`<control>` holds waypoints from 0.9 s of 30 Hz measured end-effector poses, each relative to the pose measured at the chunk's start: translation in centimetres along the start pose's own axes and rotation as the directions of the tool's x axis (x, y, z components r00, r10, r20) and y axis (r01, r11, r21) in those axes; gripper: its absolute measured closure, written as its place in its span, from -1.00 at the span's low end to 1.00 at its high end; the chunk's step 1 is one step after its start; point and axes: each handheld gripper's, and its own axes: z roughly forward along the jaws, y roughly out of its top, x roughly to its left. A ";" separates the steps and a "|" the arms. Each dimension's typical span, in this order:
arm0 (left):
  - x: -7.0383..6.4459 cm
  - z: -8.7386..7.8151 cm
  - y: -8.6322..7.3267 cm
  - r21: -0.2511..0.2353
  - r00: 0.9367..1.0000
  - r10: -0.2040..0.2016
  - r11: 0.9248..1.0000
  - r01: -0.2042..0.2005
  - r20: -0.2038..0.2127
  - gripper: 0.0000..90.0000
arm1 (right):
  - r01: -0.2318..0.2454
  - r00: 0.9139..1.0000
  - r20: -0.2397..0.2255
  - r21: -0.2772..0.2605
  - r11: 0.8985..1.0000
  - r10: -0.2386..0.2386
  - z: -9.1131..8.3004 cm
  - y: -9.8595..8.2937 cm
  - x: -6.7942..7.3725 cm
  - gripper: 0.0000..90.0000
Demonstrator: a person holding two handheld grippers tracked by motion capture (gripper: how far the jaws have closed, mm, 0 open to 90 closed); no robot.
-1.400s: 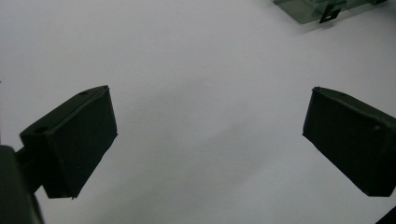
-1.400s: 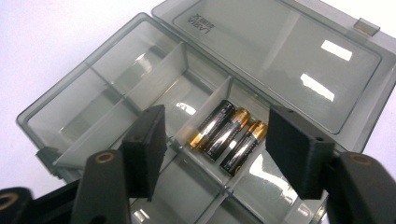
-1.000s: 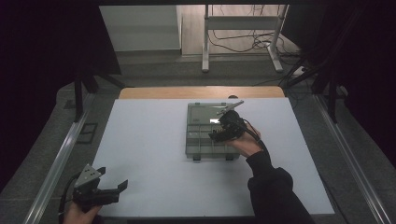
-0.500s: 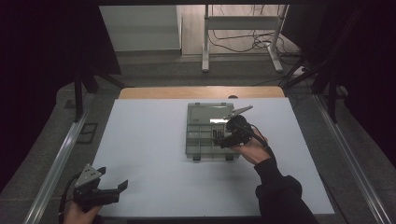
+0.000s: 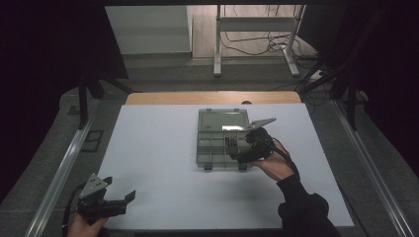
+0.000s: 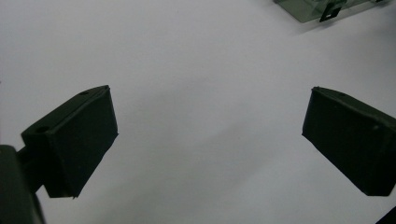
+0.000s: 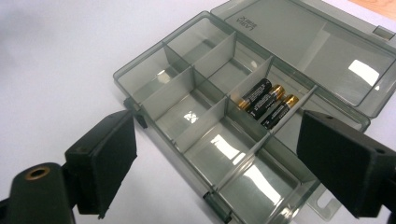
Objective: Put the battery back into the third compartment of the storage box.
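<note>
I see the white table (image 5: 163, 163) spread wide below me, its wooden far edge showing beyond the sheet. On it, right of centre, lies the grey translucent compartment box (image 5: 213, 148), its lid (image 5: 223, 118) thrown open flat toward the far side. In the right gripper view the box's dividers stand plain, and three AA batteries (image 7: 267, 101) lie side by side in one compartment next to the hinge, gold ends pointing toward the lid.

My right gripper (image 5: 245, 154) hovers at the box's near right corner, jaws spread wide with nothing between them; in its own view the near compartments sit between the jaws. My left gripper (image 5: 116, 205) rests low at the near left corner of the table, well apart from the box, jaws likewise spread and empty over bare white surface. A black latch tab (image 6: 329, 11) of the box peeks in at the top of the left gripper view.
</note>
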 end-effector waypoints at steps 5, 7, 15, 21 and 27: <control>0.0 0.0 0.0 0.000 1.000 0.001 1.000 -0.001 0.000 -0.92 | 0.023 1.000 0.016 -0.002 1.000 -0.022 -0.6 -0.6 0.6 -0.82; 0.0 0.0 0.0 0.001 1.000 0.001 1.000 -0.001 0.000 -0.92 | 0.032 0.999 0.024 0.000 0.999 -0.032 -0.9 -0.8 0.7 -0.85; 0.0 0.0 0.0 0.001 1.000 0.003 1.000 -0.003 0.001 -0.91 | 0.030 0.998 0.051 -0.025 0.999 -0.028 -1.2 -2.3 0.9 -0.93; 0.0 0.0 0.0 -0.001 1.000 0.006 1.000 -0.006 0.000 -0.91 | 0.031 0.997 0.065 -0.030 0.999 -0.029 -1.2 -2.9 1.2 -0.98; -0.1 0.0 0.0 -0.002 1.000 0.010 1.000 -0.010 0.001 -0.91 | 0.040 0.995 0.090 -0.049 0.998 -0.035 -1.9 -3.7 1.8 -1.00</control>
